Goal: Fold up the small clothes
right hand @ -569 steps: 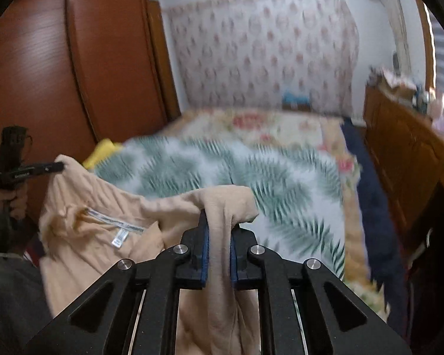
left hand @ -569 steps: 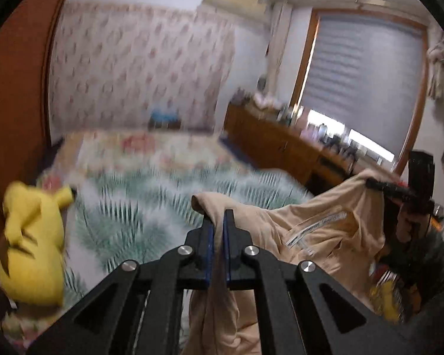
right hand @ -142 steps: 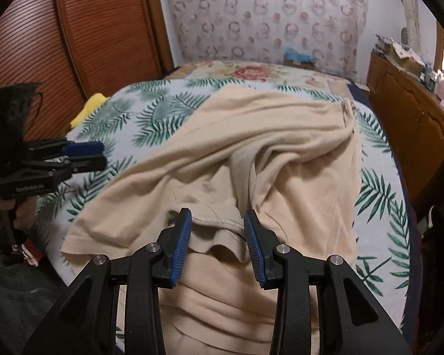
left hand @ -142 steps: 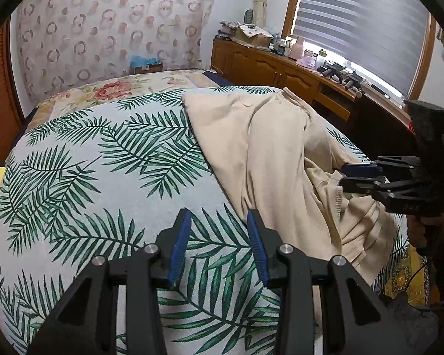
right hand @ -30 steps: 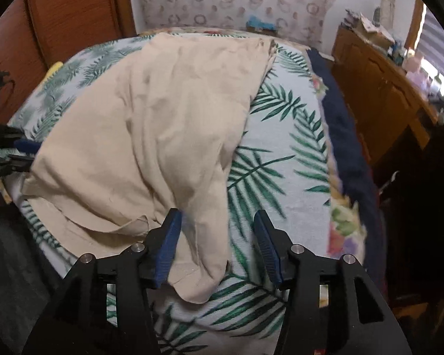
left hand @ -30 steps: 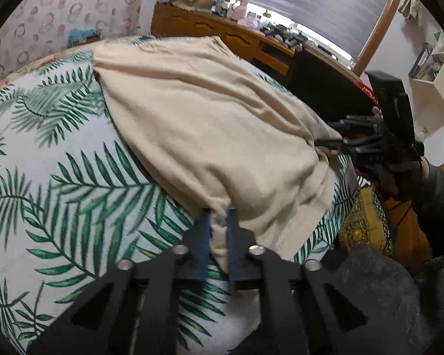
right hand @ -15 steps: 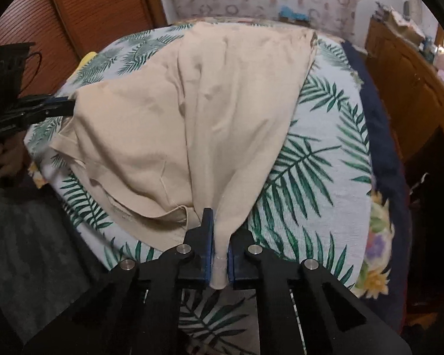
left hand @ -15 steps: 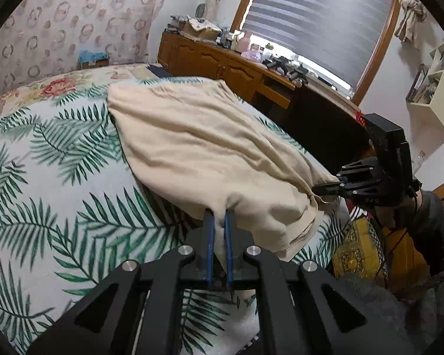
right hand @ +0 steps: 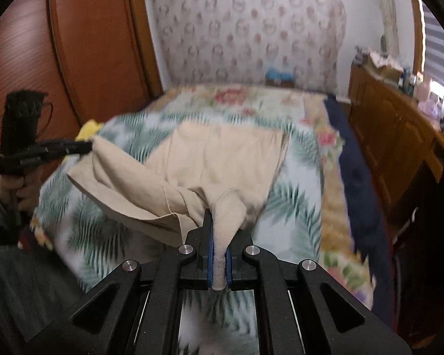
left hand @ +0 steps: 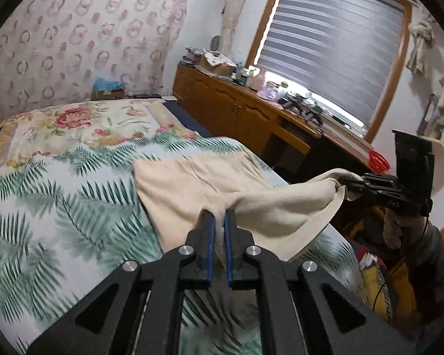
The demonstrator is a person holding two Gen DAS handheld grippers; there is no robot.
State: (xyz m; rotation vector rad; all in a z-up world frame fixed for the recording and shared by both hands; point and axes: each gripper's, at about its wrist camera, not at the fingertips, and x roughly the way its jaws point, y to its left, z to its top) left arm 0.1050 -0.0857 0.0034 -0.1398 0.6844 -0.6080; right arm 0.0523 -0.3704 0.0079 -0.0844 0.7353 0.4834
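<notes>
A beige garment (left hand: 192, 183) lies on the palm-leaf bedspread (left hand: 59, 213), its near edge lifted off the bed. My left gripper (left hand: 217, 222) is shut on one near corner of the cloth. My right gripper (right hand: 219, 230) is shut on the other near corner, the fabric pinched between its blue pads. In the left wrist view the right gripper (left hand: 343, 182) holds the cloth out at the right, with a hand below it. The left gripper (right hand: 87, 145) shows at the left of the right wrist view, gripping its corner. The garment (right hand: 222, 153) sags between the two grips.
A wooden wardrobe (right hand: 83, 44) stands left of the bed. A wooden sideboard (left hand: 236, 109) with clutter runs under the window at the right. A yellow plush toy (right hand: 87, 128) peeks out behind the lifted corner. A floral cover (left hand: 74, 121) lies at the bed's far end.
The right gripper closed on the garment's near corner. Both grippers then rose, lifting the near edge of the cloth off the bed.
</notes>
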